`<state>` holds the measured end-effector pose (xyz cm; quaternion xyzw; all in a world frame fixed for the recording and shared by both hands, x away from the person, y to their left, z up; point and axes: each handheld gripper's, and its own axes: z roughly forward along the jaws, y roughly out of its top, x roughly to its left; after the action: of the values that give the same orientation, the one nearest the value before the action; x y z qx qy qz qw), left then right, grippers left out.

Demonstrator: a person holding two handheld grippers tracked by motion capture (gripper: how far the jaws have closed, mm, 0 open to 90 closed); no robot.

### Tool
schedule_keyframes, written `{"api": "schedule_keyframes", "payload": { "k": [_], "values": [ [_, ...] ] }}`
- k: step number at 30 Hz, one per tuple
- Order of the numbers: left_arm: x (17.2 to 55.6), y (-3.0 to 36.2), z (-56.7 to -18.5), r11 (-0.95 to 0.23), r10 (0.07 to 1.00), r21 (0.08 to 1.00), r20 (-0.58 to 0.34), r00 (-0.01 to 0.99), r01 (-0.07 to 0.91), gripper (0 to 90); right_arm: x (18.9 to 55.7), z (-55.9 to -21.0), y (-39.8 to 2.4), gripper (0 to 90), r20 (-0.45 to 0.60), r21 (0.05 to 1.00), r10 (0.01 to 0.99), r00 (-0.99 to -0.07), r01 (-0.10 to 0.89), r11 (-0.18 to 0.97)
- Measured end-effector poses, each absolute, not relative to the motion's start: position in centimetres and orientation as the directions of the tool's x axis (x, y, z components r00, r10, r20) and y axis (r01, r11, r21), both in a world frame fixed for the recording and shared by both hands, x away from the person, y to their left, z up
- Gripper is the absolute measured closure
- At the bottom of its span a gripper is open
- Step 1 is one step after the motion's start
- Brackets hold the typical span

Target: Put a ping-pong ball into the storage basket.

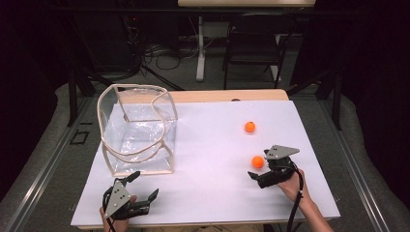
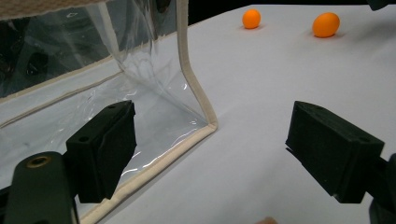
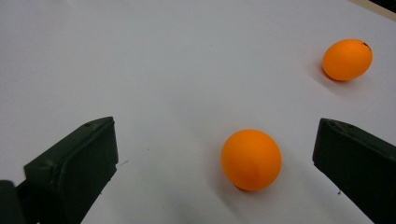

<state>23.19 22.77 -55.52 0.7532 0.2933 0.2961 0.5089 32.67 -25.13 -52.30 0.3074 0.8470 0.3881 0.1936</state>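
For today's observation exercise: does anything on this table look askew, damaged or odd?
Only the clear plastic bag: its beige-trimmed rim sags and bends unevenly, so the opening looks lopsided. The two orange balls rest intact on the white tabletop.

Lab: black curtains [image 1: 367, 72], cables [image 1: 159, 50]
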Motion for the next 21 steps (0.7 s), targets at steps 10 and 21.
{"api": "schedule_keyframes", "payload": {
  "k": [10, 21],
  "values": [
    [23.2, 22.7, -55.5, -0.31, 0.74, 0.941, 0.146, 0.656, 0.14, 15.7, 34.6, -53.2, -24.9, 0.0, -0.07, 0.72, 0.665, -0.743, 0.424, 0.549],
    [23.3, 22.7, -55.6, -0.312, 0.737, 0.94, 0.148, 0.66, 0.138, 15.7, 36.5, -53.8, -24.7, 0.0, -0.051, 0.692, 0.674, -0.737, 0.461, 0.556]
  ]
}}
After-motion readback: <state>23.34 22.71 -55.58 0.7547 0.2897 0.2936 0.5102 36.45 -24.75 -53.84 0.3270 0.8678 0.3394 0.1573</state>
